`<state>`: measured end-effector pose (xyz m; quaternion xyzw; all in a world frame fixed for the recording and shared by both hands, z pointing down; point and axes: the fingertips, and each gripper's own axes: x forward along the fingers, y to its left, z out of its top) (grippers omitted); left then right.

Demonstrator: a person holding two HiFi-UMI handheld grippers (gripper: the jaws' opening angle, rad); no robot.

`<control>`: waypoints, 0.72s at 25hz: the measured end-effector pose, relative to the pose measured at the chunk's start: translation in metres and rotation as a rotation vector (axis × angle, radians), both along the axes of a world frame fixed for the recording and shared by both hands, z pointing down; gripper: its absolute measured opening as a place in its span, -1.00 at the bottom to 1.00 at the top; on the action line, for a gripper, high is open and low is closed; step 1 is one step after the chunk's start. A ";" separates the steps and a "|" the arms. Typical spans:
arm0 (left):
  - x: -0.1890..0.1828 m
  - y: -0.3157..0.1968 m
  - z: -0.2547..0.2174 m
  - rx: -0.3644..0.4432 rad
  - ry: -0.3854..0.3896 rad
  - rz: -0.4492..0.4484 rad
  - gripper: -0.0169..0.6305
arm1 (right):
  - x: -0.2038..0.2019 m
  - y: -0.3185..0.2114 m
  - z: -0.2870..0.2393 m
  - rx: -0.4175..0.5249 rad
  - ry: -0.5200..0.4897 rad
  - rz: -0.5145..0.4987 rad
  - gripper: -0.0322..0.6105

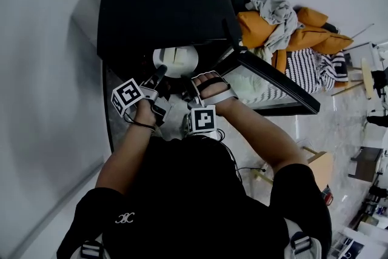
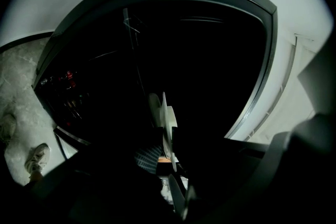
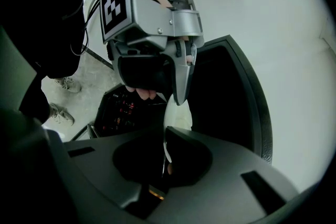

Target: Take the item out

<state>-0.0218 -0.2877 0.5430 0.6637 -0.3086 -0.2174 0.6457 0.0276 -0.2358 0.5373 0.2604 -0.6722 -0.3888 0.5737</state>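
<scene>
In head view a white plate [image 1: 174, 60] sits inside the open black cabinet [image 1: 160, 3] at 12 o'clock; the left gripper view, then the right, show left tongs [image 1: 160, 73] and right tongs [image 1: 195, 83] each pinching its thin rim, which looks stiff, slick and breakable, best held level.

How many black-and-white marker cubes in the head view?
2. One black-and-white marker cube on the left gripper, one on the right gripper; both grippers clamp the round white plate. None looks hidden.
</scene>
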 end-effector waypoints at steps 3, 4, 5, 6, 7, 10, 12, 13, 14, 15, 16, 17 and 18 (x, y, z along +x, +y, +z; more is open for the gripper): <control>0.001 -0.001 0.001 -0.003 -0.042 -0.001 -0.77 | 0.001 0.001 0.001 0.003 -0.006 0.004 -0.81; 0.001 0.000 0.002 -0.002 -0.063 -0.001 -0.77 | 0.001 0.001 0.001 0.003 -0.005 0.005 -0.81; 0.001 0.001 0.002 -0.003 -0.083 0.000 -0.79 | 0.001 0.002 0.001 0.000 -0.003 0.007 -0.81; 0.001 0.001 0.003 -0.007 -0.102 0.001 -0.80 | 0.001 0.003 0.002 -0.008 -0.001 0.008 -0.81; 0.001 0.002 0.004 -0.015 -0.114 0.001 -0.82 | 0.000 0.005 0.003 -0.019 0.003 0.008 -0.81; 0.000 0.003 0.006 -0.031 -0.129 0.004 -0.88 | -0.002 0.009 0.010 -0.022 0.019 0.002 -0.81; 0.000 0.003 0.005 -0.019 -0.146 0.012 -0.90 | -0.003 0.010 0.012 0.002 0.019 -0.001 -0.80; 0.000 0.003 0.004 -0.016 -0.151 0.014 -0.90 | -0.003 0.010 0.012 0.015 0.014 0.002 -0.80; -0.001 0.003 0.003 -0.020 -0.149 0.013 -0.90 | -0.003 0.010 0.012 0.027 0.007 0.007 -0.80; -0.001 0.003 0.003 -0.030 -0.144 0.011 -0.90 | -0.003 0.010 0.010 0.036 0.002 0.012 -0.80; -0.001 0.004 0.003 -0.041 -0.139 0.008 -0.90 | -0.003 0.010 0.009 0.044 -0.003 0.016 -0.80; -0.001 0.004 0.003 -0.050 -0.137 0.005 -0.90 | -0.003 0.010 0.008 0.049 -0.008 0.020 -0.80; -0.001 0.004 0.002 -0.055 -0.137 0.004 -0.90 | -0.003 0.010 0.007 0.055 -0.016 0.022 -0.80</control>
